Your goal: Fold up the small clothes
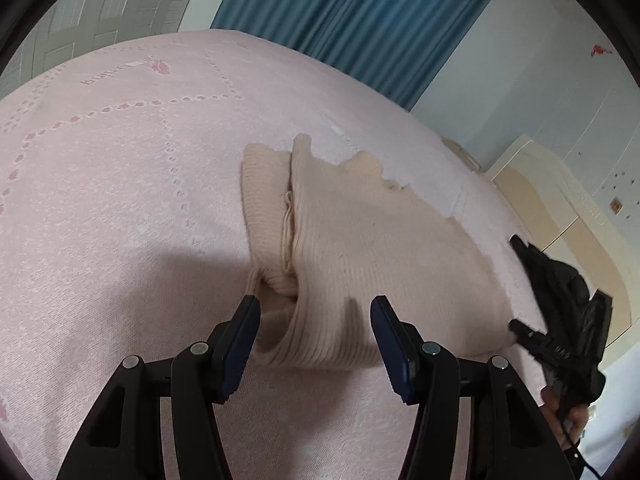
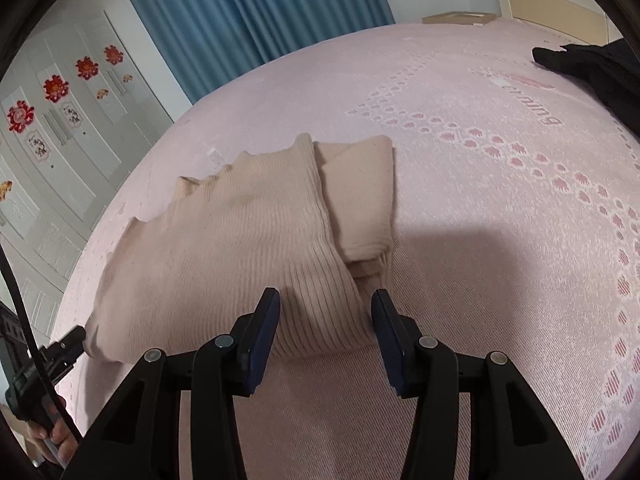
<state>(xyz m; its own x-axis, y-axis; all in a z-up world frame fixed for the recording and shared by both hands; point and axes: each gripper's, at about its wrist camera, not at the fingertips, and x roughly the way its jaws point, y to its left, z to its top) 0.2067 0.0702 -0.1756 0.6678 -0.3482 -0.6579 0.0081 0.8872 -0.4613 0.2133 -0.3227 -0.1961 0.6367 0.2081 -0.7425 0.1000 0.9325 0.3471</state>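
A beige ribbed knit garment point(image 1: 360, 248) lies folded on the pink bed cover point(image 1: 120, 200), with one part folded over another along a lengthwise crease. My left gripper point(image 1: 316, 308) is open, its fingers straddling the garment's near left end. In the right wrist view the same garment point(image 2: 240, 248) lies ahead, and my right gripper point(image 2: 326, 300) is open over its near right corner. The left gripper's tip point(image 2: 70, 340) shows at the garment's left end. The right gripper point(image 1: 532, 336) shows at the garment's right end in the left wrist view.
A black garment point(image 2: 600, 76) lies on the bed at the far right of the right wrist view, and shows in the left wrist view point(image 1: 560, 280). A blue curtain point(image 2: 248, 12) and white wardrobe doors point(image 2: 60, 140) stand beyond the bed. A wooden headboard point(image 1: 560, 208) is at the right.
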